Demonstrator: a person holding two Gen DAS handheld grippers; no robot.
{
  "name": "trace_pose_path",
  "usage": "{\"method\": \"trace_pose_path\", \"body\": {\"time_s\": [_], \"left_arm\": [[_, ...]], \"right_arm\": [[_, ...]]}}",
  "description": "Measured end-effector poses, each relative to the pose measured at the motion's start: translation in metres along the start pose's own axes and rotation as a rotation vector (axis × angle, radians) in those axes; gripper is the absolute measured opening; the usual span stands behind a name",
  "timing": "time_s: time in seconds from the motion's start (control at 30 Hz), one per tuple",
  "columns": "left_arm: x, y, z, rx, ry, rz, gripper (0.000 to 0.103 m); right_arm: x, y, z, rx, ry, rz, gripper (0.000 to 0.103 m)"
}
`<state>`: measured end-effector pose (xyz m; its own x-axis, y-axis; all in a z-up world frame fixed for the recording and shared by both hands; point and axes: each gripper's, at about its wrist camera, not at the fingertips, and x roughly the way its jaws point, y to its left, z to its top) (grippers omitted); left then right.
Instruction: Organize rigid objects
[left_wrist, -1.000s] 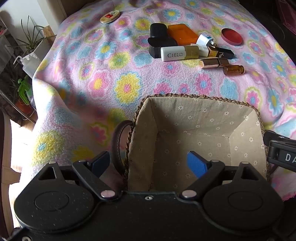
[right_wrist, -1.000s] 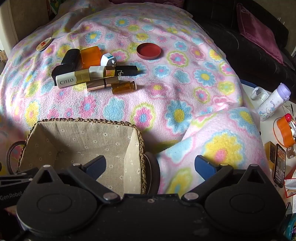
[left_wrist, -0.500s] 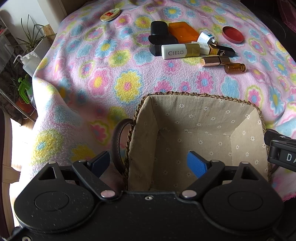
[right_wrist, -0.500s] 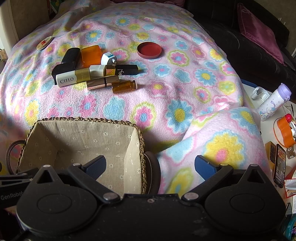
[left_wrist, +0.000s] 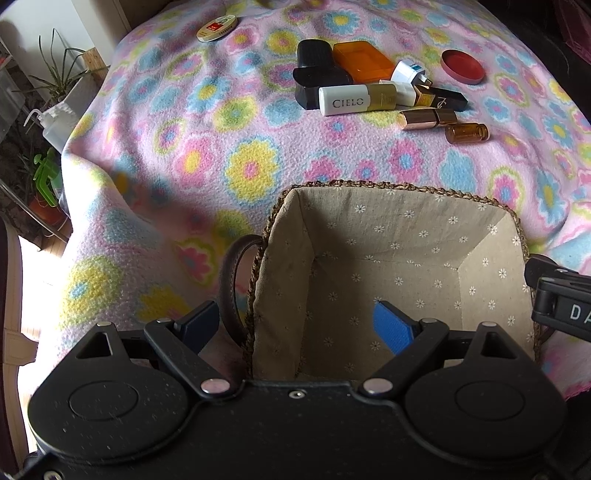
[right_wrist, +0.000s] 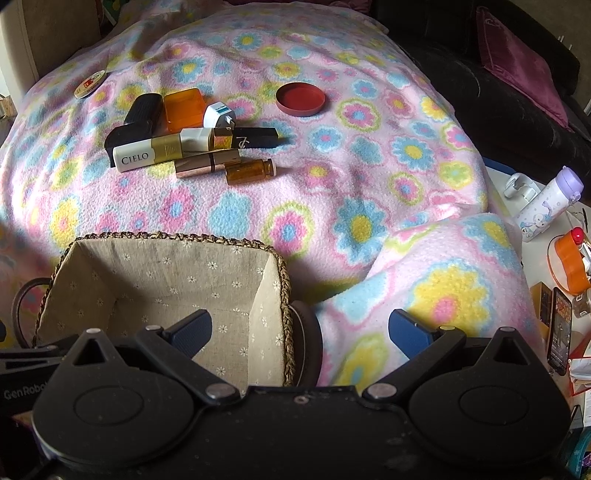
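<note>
Lined wicker basket (left_wrist: 391, 206) near, empty, ready to receive. Cosmetics cluster far on floral blanket (right_wrist: 332, 192): Cielo tube (right_wrist: 147, 155), amber vial (right_wrist: 249, 171), untouched. Left gripper (left_wrist: 295, 325) spread, straddling basket's left wall; right gripper (right_wrist: 299, 332) spread over right handle, nothing pinched.

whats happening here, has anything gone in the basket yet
Not yet. A person holds two claws over the near end of a bed covered by a flowered blanket. The left claw and right claw are both open and empty, one at each side of the lined basket, which has nothing in it. The cosmetics and small containers, such as the Cielo tube, lie in a cluster beyond it.
</note>
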<state>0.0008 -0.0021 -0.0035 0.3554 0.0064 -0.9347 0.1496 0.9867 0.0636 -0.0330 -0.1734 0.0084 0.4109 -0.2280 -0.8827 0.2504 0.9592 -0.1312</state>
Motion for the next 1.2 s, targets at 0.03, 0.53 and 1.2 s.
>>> {"method": "trace_pose_path", "body": {"time_s": [0.03,0.53,1.2], "left_arm": [[0.000,0.000,0.000,0.001,0.001,0.001,0.087],[0.001,0.003,-0.001,0.000,0.003,0.006,0.087],[-0.004,0.007,0.001,-0.031,-0.007,-0.021,0.086]], "right_arm": [[-0.001,-0.001,0.000,0.001,0.000,0.001,0.102],[-0.002,-0.002,0.000,0.007,-0.003,0.008,0.102],[-0.011,0.002,0.002,-0.017,-0.049,0.045,0.102]]}}
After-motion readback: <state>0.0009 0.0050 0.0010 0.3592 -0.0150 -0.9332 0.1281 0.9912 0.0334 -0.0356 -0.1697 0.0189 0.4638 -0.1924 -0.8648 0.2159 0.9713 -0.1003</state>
